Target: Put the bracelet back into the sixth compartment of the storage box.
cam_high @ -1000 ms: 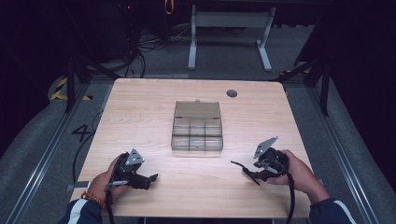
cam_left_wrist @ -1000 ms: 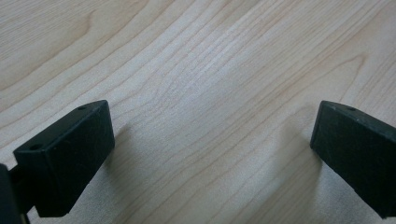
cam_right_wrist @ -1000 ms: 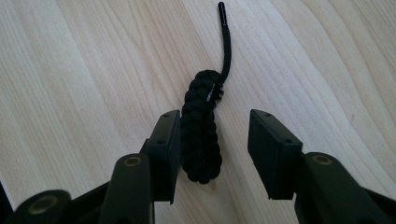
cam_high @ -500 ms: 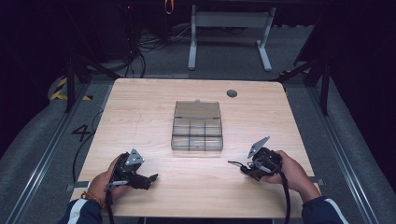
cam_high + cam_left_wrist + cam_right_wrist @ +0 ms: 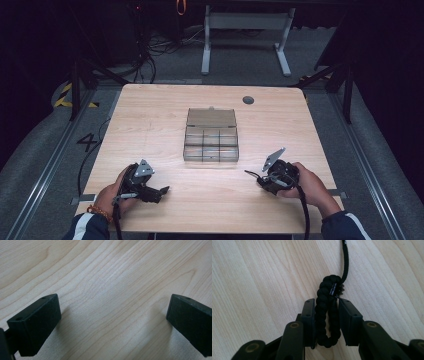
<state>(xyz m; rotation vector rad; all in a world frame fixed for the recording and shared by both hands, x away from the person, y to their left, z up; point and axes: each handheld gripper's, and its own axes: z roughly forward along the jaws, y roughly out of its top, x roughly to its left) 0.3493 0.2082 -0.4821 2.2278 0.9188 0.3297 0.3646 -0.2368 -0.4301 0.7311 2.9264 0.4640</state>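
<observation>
We had the right gripper (image 5: 327,322) clamped on a black braided cord loop (image 5: 325,312) near the tabletop's (image 5: 150,115) front right edge, its jaws having just been closing. Best to lift slowly, keeping the loop centred between the pads (image 5: 309,315). The left gripper (image 5: 113,322) sat released over bare wood. The right gripper view showed the braid; the high view gave only a dark strand (image 5: 251,174), probably its tail, near the compartment box (image 5: 211,136)

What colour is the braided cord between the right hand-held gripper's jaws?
Black, clearest in the right gripper view: braided cord.
</observation>
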